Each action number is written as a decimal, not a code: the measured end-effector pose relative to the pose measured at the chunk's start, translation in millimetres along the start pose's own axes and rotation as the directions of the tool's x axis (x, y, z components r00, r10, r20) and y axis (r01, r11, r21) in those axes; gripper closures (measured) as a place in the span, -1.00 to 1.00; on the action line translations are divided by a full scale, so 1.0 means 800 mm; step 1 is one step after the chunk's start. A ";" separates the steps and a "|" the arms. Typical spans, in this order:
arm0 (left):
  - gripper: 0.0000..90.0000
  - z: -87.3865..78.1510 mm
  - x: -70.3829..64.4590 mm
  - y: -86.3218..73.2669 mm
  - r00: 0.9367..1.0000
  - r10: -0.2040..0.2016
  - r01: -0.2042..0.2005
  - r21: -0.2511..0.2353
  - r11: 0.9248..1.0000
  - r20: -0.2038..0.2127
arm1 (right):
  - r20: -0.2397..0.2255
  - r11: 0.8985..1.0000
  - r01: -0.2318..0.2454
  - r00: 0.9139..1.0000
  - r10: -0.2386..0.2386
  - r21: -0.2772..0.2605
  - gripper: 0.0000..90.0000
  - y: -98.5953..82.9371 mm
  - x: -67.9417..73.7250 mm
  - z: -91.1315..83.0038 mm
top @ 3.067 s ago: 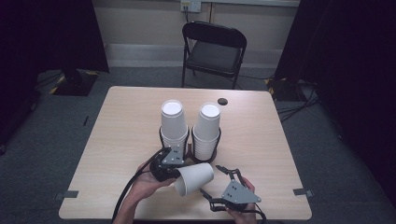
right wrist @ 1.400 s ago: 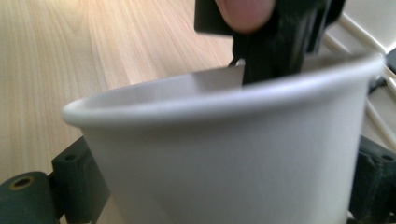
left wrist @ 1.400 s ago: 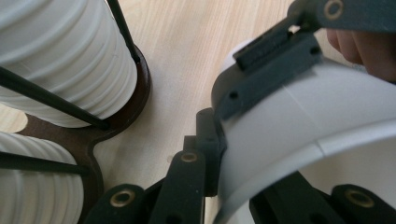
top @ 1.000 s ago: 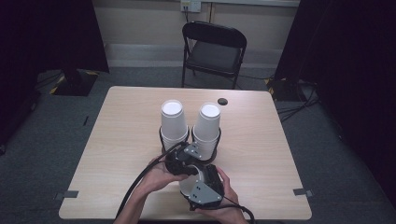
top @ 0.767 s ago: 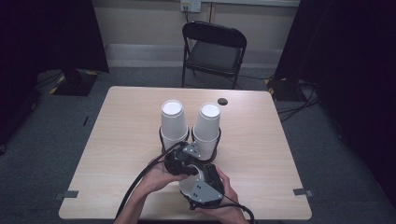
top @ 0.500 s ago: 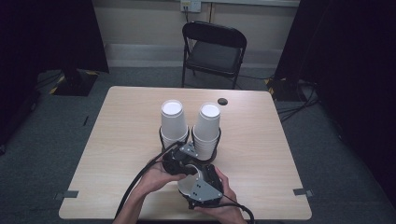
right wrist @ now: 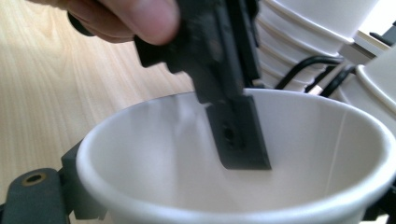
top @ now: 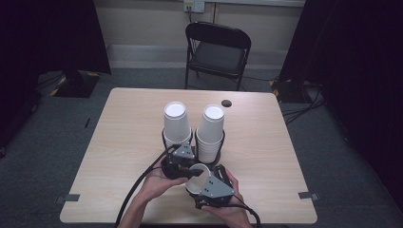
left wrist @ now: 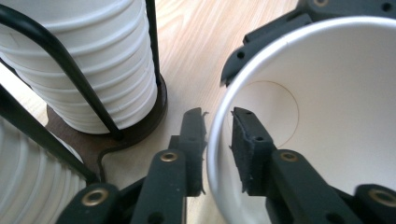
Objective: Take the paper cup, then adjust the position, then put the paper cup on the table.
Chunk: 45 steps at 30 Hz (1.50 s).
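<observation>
High view: both forearms come in from the desk's near edge and meet just in front of the cup rack. The left hand carries the left gripper, which points toward the right one; the right hand holds the right gripper a little nearer the near edge, its grey plate facing up. Between them sits a single white paper cup, tipped on its side, close to the middle of the near edge and above the desk surface.

Left gripper view shows that gripper's jaws narrowed to a slim gap, pinching the cup's rim: one jaw lies inside the cup, the other outside the wall. Right gripper view looks into the open mouth of the cup, with the left gripper's inner jaw reaching down inside; the cup rests between the right gripper's own jaws, whose tips are hidden by it, so I cannot tell how wide they stand or whether they press on it.

Behind the grippers, a black wire rack stands at the desk's centre with two stacks of white cups, side by side. A small dark disc lies near the far edge. The desk is pale wood grain on grey carpet; a black folding chair stands beyond the far edge, against a light wall flanked by dark curtains.
</observation>
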<state>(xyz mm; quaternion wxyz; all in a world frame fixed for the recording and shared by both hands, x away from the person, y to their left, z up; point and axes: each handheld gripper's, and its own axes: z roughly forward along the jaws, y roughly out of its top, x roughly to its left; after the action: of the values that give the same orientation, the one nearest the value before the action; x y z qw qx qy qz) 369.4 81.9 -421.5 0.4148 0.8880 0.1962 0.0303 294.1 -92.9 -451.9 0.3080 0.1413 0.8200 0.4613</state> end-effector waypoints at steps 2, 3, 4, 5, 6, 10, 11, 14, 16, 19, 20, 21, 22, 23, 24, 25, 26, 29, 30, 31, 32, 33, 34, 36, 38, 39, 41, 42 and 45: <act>0.56 -0.001 0.000 -0.003 1.000 -0.005 0.005 -0.030 1.000 -0.013 | 0.003 1.000 -0.009 1.000 0.009 -0.003 -0.75 -0.002 -0.001 -0.001; 0.52 -0.003 0.001 -0.006 0.999 -0.019 0.018 -0.056 0.998 -0.026 | 0.005 1.000 -0.028 1.000 0.028 -0.008 -0.75 -0.004 -0.003 -0.002; 0.46 -0.004 0.001 -0.008 0.999 -0.030 0.027 -0.078 0.997 -0.044 | 0.008 0.999 -0.034 0.999 0.034 -0.010 -0.75 -0.005 -0.004 -0.002; 0.35 -0.006 0.000 -0.010 0.997 -0.039 0.032 -0.099 0.995 -0.072 | 0.007 0.999 -0.043 0.999 0.043 -0.009 -0.75 -0.005 -0.004 -0.003; 0.29 -0.008 0.000 -0.011 0.995 -0.050 0.039 -0.119 0.992 -0.087 | 0.008 0.999 -0.051 0.999 0.051 -0.006 -0.75 -0.006 -0.004 -0.003; 0.12 -0.014 0.001 -0.016 0.990 -0.094 0.073 -0.189 0.979 -0.104 | 0.015 0.996 -0.087 0.996 0.087 0.007 -0.74 -0.011 -0.007 -0.006; 0.09 -0.015 0.001 -0.017 0.990 -0.095 0.073 -0.197 0.978 -0.103 | 0.020 0.996 -0.094 0.995 0.094 0.011 -0.74 -0.013 -0.009 -0.007; -0.02 -0.017 0.000 -0.020 0.989 -0.103 0.078 -0.216 0.973 -0.107 | 0.031 0.992 -0.128 0.991 0.128 0.014 -0.74 -0.018 -0.014 -0.009; -0.09 -0.021 -0.002 -0.022 0.984 -0.117 0.082 -0.242 0.967 -0.133 | 0.038 0.989 -0.146 0.989 0.146 0.012 -0.74 -0.021 -0.017 -0.010; -0.19 -0.027 -0.003 -0.026 0.982 -0.125 0.082 -0.281 0.956 -0.139 | 0.054 0.986 -0.167 0.985 0.166 0.022 -0.74 -0.027 -0.022 -0.010; -0.21 -0.029 -0.004 -0.027 0.981 -0.125 0.079 -0.284 0.955 -0.147 | 0.057 0.985 -0.174 0.983 0.172 0.022 -0.74 -0.029 -0.024 -0.011; -0.23 -0.030 -0.005 -0.028 0.980 -0.124 0.074 -0.291 0.954 -0.154 | 0.060 0.983 -0.180 0.982 0.179 0.022 -0.74 -0.031 -0.025 -0.011; -0.24 -0.030 -0.005 -0.028 0.980 -0.124 0.074 -0.291 0.954 -0.154 | 0.060 0.983 -0.180 0.982 0.179 0.022 -0.74 -0.031 -0.025 -0.011; -0.26 -0.034 -0.006 -0.031 0.977 -0.127 0.072 -0.299 0.952 -0.170 | 0.065 0.978 -0.209 0.976 0.207 0.016 -0.74 -0.034 -0.029 -0.013; -0.27 -0.036 -0.006 -0.033 0.976 -0.130 0.071 -0.305 0.950 -0.176 | 0.070 0.977 -0.212 0.975 0.211 0.015 -0.74 -0.034 -0.030 -0.014; -0.28 -0.037 -0.006 -0.034 0.975 -0.130 0.070 -0.309 0.949 -0.180 | 0.075 0.975 -0.222 0.972 0.221 0.013 -0.74 -0.035 -0.031 -0.016; -0.28 -0.038 -0.005 -0.037 0.973 -0.131 0.066 -0.311 0.948 -0.192 | 0.075 0.973 -0.231 0.970 0.230 0.012 -0.74 -0.035 -0.032 -0.017; -0.29 -0.041 -0.002 -0.045 0.965 -0.154 0.081 -0.320 0.944 -0.212 | 0.075 0.965 -0.262 0.962 0.262 -0.004 -0.74 -0.036 -0.036 -0.020; -0.30 -0.041 0.000 -0.049 0.966 -0.161 0.088 -0.325 0.942 -0.204 | 0.073 0.962 -0.274 0.959 0.274 -0.010 -0.74 -0.036 -0.037 -0.021; -0.31 -0.041 0.001 -0.052 0.964 -0.170 0.097 -0.328 0.940 -0.204 | 0.070 0.958 -0.285 0.956 0.285 -0.017 -0.74 -0.037 -0.039 -0.021; -0.32 -0.041 0.001 -0.052 0.964 -0.170 0.097 -0.328 0.940 -0.204 | 0.070 0.958 -0.285 0.956 0.285 -0.017 -0.74 -0.037 -0.039 -0.021; -0.34 -0.041 0.004 -0.059 0.960 -0.173 0.094 -0.330 0.939 -0.220 | 0.073 0.952 -0.304 0.949 0.306 -0.031 -0.74 -0.037 -0.043 -0.023; -0.34 -0.041 0.006 -0.063 0.958 -0.172 0.091 -0.324 0.942 -0.230 | 0.071 0.947 -0.319 0.944 0.321 -0.035 -0.74 -0.038 -0.044 -0.023; -0.38 -0.040 0.008 -0.070 0.954 -0.189 0.105 -0.332 0.938 -0.232 | 0.073 0.942 -0.331 0.940 0.334 -0.045 -0.74 -0.039 -0.048 -0.024; -0.41 -0.040 0.007 -0.074 0.951 -0.197 0.109 -0.338 0.935 -0.239 | 0.074 0.940 -0.338 0.937 0.340 -0.047 -0.74 -0.039 -0.050 -0.025; -0.43 -0.040 0.007 -0.082 0.947 -0.205 0.114 -0.337 0.935 -0.247 | 0.079 0.933 -0.356 0.930 0.359 -0.056 -0.74 -0.040 -0.053 -0.027; -0.49 -0.040 0.007 -0.089 0.941 -0.209 0.112 -0.340 0.934 -0.265 | 0.086 0.931 -0.361 0.927 0.365 -0.062 -0.74 -0.041 -0.055 -0.030; -0.51 -0.040 0.007 -0.093 0.939 -0.223 0.122 -0.352 0.928 -0.261 | 0.087 0.928 -0.367 0.924 0.371 -0.065 -0.74 -0.041 -0.057 -0.031; -0.54 -0.039 0.009 -0.104 0.931 -0.248 0.133 -0.383 0.914 -0.268 | 0.090 0.917 -0.390 0.914 0.397 -0.082 -0.74 -0.044 -0.064 -0.034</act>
<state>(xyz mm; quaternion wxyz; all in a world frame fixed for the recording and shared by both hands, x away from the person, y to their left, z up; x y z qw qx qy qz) 342.1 155.5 -464.0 0.5343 0.7578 0.3367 0.1638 318.1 -156.4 -451.4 0.2556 0.3177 0.7428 0.5311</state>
